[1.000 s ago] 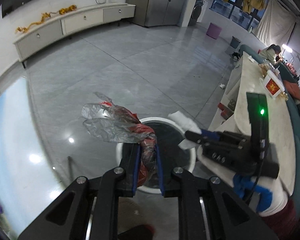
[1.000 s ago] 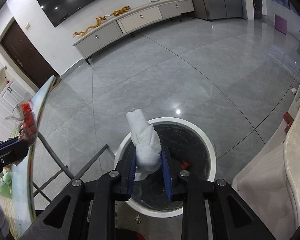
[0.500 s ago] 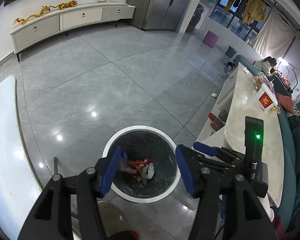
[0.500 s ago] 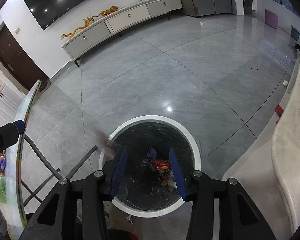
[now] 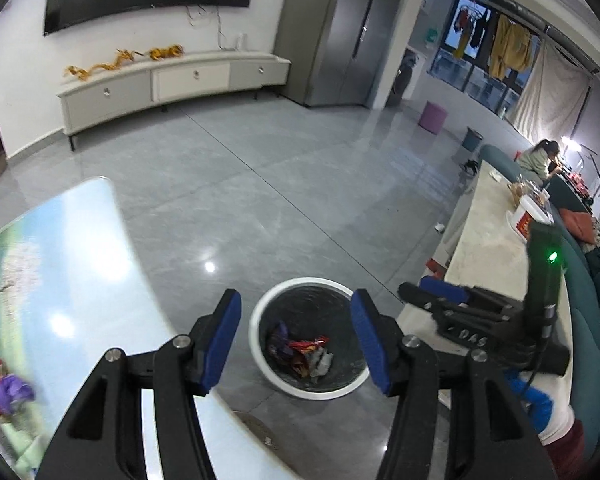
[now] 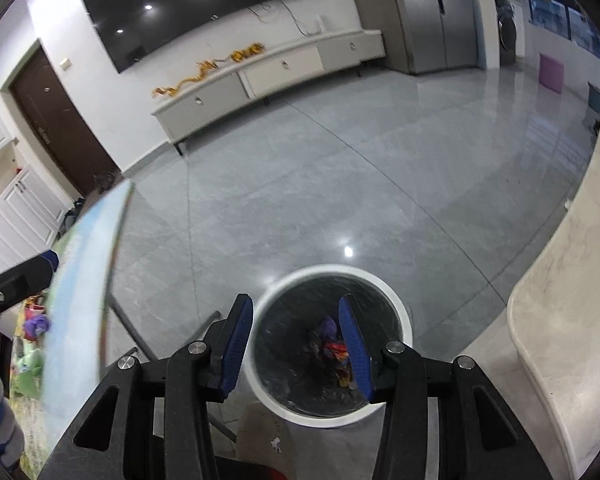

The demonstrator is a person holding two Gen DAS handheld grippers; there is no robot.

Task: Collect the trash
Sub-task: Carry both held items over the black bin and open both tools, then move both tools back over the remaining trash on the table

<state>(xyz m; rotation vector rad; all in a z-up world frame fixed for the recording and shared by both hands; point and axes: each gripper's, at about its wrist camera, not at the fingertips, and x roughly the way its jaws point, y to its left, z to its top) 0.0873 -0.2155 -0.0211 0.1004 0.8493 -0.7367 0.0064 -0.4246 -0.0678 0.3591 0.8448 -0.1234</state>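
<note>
A round white trash bin (image 5: 260, 312) with a black liner stands on the grey floor; it also shows in the right wrist view (image 6: 399, 312). Crumpled wrappers and a tissue (image 5: 301, 354) lie inside it, seen too in the right wrist view (image 6: 331, 344). My left gripper (image 5: 296, 340) is open and empty above the bin. My right gripper (image 6: 298, 344) is open and empty above the bin; it also shows in the left wrist view (image 5: 431, 292). More trash (image 5: 8, 392) lies on the table at far left, blurred.
A glass-topped table (image 5: 72, 280) with a printed cloth is at left, its legs (image 6: 128, 324) next to the bin. A pale marble counter (image 6: 559, 320) runs along the right. A TV cabinet (image 5: 172, 84) stands at the far wall.
Both grippers opened and dropped the plastic wrapper and the white tissue into the bin. Both have since lifted and tilted up, away from the bin.
</note>
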